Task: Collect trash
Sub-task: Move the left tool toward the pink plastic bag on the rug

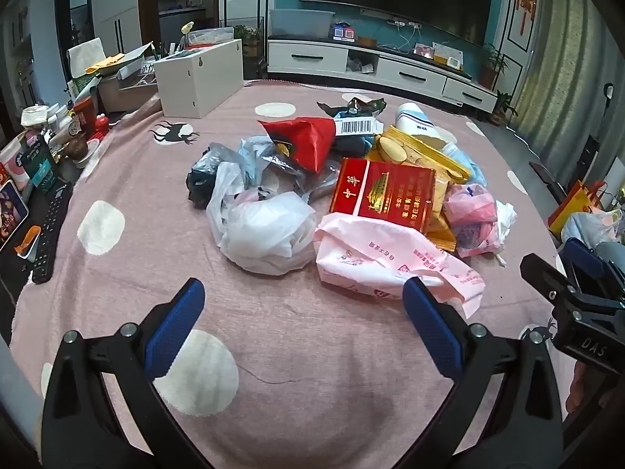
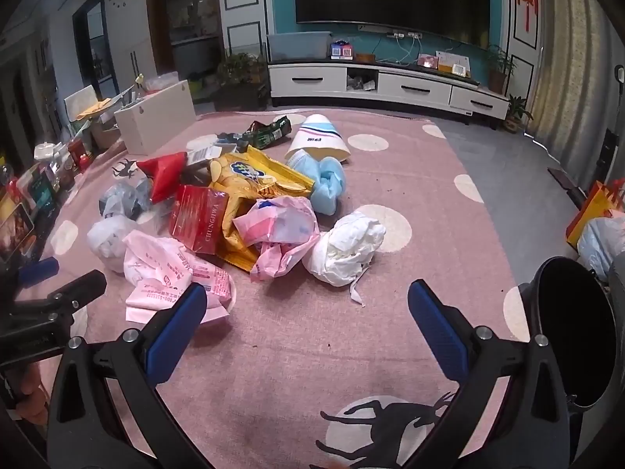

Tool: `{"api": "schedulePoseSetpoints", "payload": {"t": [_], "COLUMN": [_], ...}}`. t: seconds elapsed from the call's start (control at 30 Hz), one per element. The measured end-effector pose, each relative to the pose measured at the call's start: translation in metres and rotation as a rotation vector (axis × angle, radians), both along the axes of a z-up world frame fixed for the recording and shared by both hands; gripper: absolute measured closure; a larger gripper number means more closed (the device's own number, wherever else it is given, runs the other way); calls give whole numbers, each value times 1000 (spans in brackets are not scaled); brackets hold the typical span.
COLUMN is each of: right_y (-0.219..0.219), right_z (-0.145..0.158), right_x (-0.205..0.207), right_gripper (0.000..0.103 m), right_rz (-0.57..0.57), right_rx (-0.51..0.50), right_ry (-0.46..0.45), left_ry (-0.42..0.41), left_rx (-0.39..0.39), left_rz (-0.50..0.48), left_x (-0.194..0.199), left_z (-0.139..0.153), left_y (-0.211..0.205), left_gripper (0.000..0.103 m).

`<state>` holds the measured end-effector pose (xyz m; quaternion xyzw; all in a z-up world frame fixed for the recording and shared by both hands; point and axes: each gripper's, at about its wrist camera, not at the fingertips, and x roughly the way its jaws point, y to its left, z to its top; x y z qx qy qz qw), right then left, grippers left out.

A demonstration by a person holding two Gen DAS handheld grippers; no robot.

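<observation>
- Trash lies in one heap at the middle of the pink spotted blanket (image 1: 129, 273), ahead of both grippers.
- Red Chunghwa cigarette carton (image 1: 381, 193) rests tilted on the yellow snack bag (image 2: 254, 176), near the heap's centre.
- Pink printed plastic bag (image 1: 390, 262) lies at the near edge of the heap; its corner is just beside the right finger of the left gripper (image 1: 302, 312), contact not confirmable.
- White plastic bag (image 1: 265, 230) lies left of the pink bag, touching it.
- Crumpled white wad (image 2: 343, 246) sits at the right edge of the heap, beside a crumpled pink bag (image 2: 281, 226).
- Paper cup (image 2: 318, 138) lies on its side at the far edge, next to a blue crumpled item (image 2: 328, 183).
- Left gripper: fingers spread wide, nothing between them, above bare blanket.
- Right gripper (image 2: 306, 312): fingers spread wide, nothing between them, facing the white wad.
- Black bin (image 2: 574, 336) stands at the right, beside the right gripper.
</observation>
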<state>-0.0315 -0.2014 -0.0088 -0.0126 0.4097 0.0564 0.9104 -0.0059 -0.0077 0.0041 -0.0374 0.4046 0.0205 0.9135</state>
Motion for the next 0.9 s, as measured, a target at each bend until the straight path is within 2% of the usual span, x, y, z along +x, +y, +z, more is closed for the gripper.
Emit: {"api": "schedulePoseSetpoints", "payload": {"t": [0.27,0.4,0.9], "right_y": [2,-1,-5], "right_z": [-3,-4,-2], "right_x": [1,1,1], "right_gripper": [2,2,2], "right_rz": [4,8,-19], "right_rx": [15,54,56], "right_ry": [14,24,9], "left_ry": [6,1,2], "left_rx": [-4,-8,-26], "left_rz": [-3,-7,-21], "left_x": [1,1,0], "left_z": [-1,-1,-1], "left_y": [0,-1,-2], "left_gripper": [2,2,2]}}
